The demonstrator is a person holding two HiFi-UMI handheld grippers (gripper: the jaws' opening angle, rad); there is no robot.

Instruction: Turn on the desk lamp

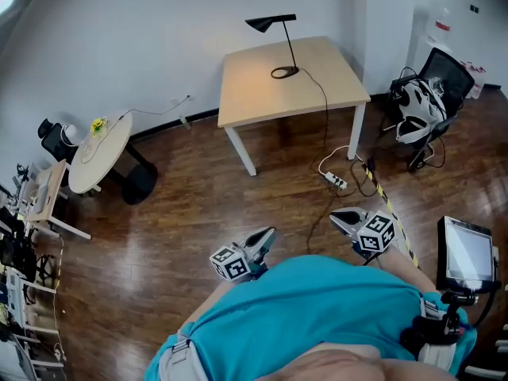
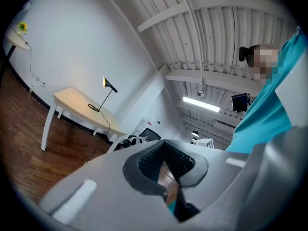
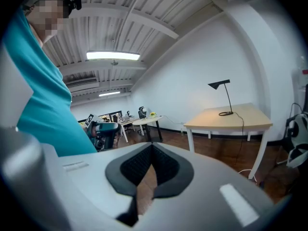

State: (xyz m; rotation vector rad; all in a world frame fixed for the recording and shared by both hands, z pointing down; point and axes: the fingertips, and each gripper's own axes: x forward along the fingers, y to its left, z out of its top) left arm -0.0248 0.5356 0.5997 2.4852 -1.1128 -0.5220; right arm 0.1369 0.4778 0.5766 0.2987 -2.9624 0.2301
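Note:
A black desk lamp [image 1: 271, 23] stands on a light wooden table [image 1: 333, 78] by the far wall, and a warm glow lies on the tabletop under its shade. Its cord runs off the table's front edge to a power strip [image 1: 336, 181] on the floor. Both grippers are held close to my body, far from the table. My left gripper [image 1: 266, 234] and right gripper [image 1: 340, 217] are shut with nothing between the jaws. The lamp [image 2: 107, 93] is small in the left gripper view, beyond the left gripper [image 2: 163, 143]. In the right gripper view the lamp [image 3: 222, 95] stands beyond the right gripper [image 3: 151, 146].
Dark wood floor lies between me and the table. A round white table [image 1: 99, 153] with a yellow flower [image 1: 98, 125] stands at the left. A black chair [image 1: 425, 101] is at the right, a screen on a stand [image 1: 467, 252] beside me, cluttered racks [image 1: 24, 236] far left.

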